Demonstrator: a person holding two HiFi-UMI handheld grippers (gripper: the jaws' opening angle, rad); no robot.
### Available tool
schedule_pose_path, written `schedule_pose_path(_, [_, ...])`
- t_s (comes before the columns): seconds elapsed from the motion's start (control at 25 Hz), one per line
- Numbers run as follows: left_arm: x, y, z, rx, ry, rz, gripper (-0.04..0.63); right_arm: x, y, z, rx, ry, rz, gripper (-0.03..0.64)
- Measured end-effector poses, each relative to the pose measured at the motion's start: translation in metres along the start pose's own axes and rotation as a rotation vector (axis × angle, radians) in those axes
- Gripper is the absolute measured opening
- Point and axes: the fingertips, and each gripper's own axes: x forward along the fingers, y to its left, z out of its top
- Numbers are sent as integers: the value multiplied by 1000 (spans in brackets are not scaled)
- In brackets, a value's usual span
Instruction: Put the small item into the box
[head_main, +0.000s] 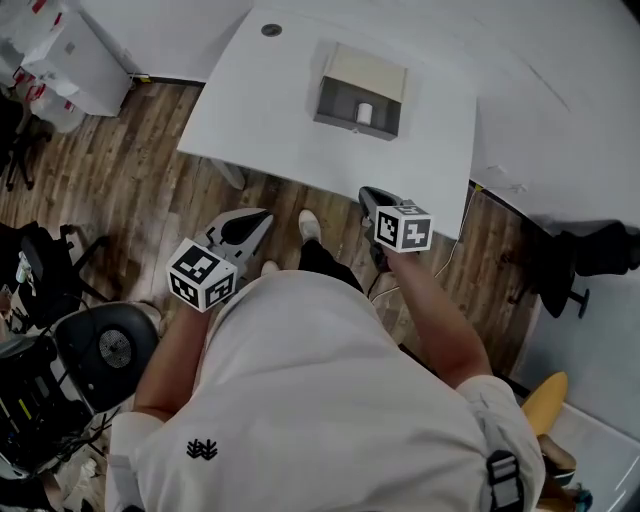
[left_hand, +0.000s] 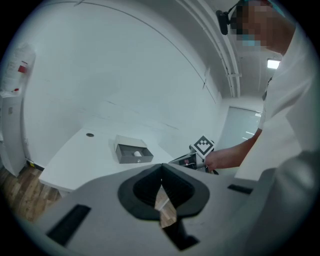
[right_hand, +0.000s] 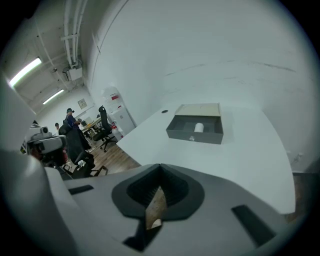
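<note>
Left tongs (head_main: 262, 217) and right tongs (head_main: 367, 193) are clenched empty; small item (head_main: 364, 113) lies in box (head_main: 340, 123).

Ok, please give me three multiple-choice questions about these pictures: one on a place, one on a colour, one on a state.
1. Where is the small item?
A. inside the box
B. on top of it
C. beside it

2. What colour is the table?
A. black
B. white
C. red

3. How is the right gripper?
A. open
B. shut on the item
C. shut and empty

Answers:
1 A, the item lies in the box's open grey tray.
2 B, the table top is plain white.
3 C, its jaws meet with nothing between them, well short of the box.
</note>
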Motion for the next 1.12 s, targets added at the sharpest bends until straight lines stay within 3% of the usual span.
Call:
schedule_pose_path(0.16, [-5,-16,-6,14,2,-23,7,-29,34,-19,-33,-27,66,6])
schedule_pose_path(0.48, [-12,-24,-12,25,20,-50,8,-53,70,-29,-52,-68,112,6])
schedule_pose_path(1.12, [-20,-8,-15,11,29,-52,8,-46,95,-19,-134,-79,111,6])
